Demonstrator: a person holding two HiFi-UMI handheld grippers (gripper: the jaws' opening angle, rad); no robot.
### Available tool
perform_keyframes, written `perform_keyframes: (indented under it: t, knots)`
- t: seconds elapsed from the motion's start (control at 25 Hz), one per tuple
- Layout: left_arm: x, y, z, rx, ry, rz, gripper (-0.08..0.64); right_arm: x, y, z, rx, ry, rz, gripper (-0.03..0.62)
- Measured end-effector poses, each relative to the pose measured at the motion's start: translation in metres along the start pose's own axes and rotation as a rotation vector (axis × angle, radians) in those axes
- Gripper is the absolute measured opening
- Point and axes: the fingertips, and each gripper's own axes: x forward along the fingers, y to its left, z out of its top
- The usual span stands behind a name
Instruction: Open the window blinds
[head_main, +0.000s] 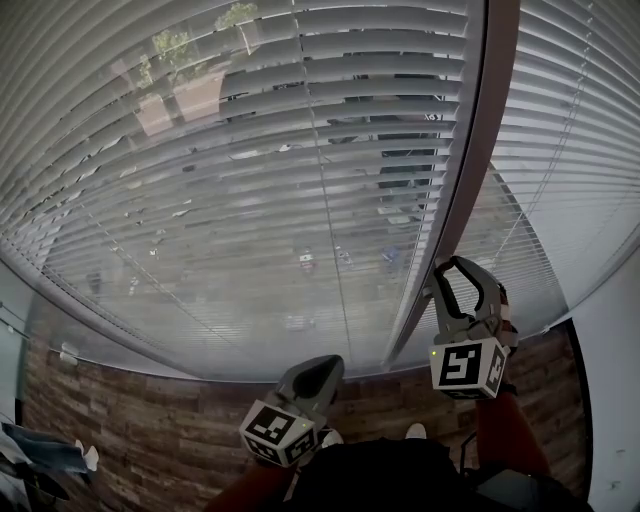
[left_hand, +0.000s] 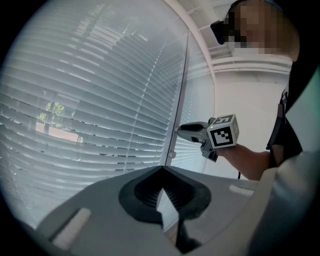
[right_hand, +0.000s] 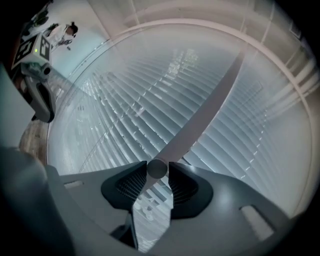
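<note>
The right gripper (right_hand: 157, 169) pinches the round tip of the pale slim tilt wand (right_hand: 200, 112) between its 2 jaws; the left gripper (left_hand: 162, 169) hangs closed and empty; the white horizontal-slat window blinds (head_main: 250, 150) hang just ahead, slats part-tilted; best to roll the wrist about the wand's axis, grip firm, without tugging sideways.

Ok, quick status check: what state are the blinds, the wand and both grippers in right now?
left blind: lowered, slats tilted partly open, outdoors shows through.
right blind: lowered, slats look closer to closed.
tilt wand: its end is pinched between the right gripper's pads.
right gripper: shut on the tilt wand.
left gripper: shut, empty, clear of the blinds.
</note>
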Motion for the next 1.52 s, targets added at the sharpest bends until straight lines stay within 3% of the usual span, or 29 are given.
perform_keyframes:
  t: [0.16,0.32,0.4,1.0,1.36,1.52]
  knots:
    - [0.002,0.002,-0.005,-0.003,0.006,0.002,0.002,-0.002,-0.007,0.004,0.326,-0.099,0.036,0.17]
    - [0.001,-0.001,0.0,-0.006,0.003,0.001,0.002,-0.002,-0.016,-0.002,0.67,-0.121,0.097,0.17]
    - [0.0,-0.002,0.002,-0.006,0.003,0.002,0.001,-0.001,-0.015,-0.004,0.76,-0.116,0.121,0.17]
    - [0.003,-0.001,0.0,-0.005,0.004,0.003,0.002,0.005,-0.01,-0.008,0.685,-0.085,0.103,0.152]
    - [0.001,-0.002,0.001,-0.004,0.006,-0.003,0.001,0.005,-0.009,-0.005,0.565,-0.065,0.1,0.15]
    - [0.0,-0.003,0.002,-0.002,0.007,-0.004,0.001,0.004,-0.009,-0.004,0.464,-0.052,0.082,0.15]
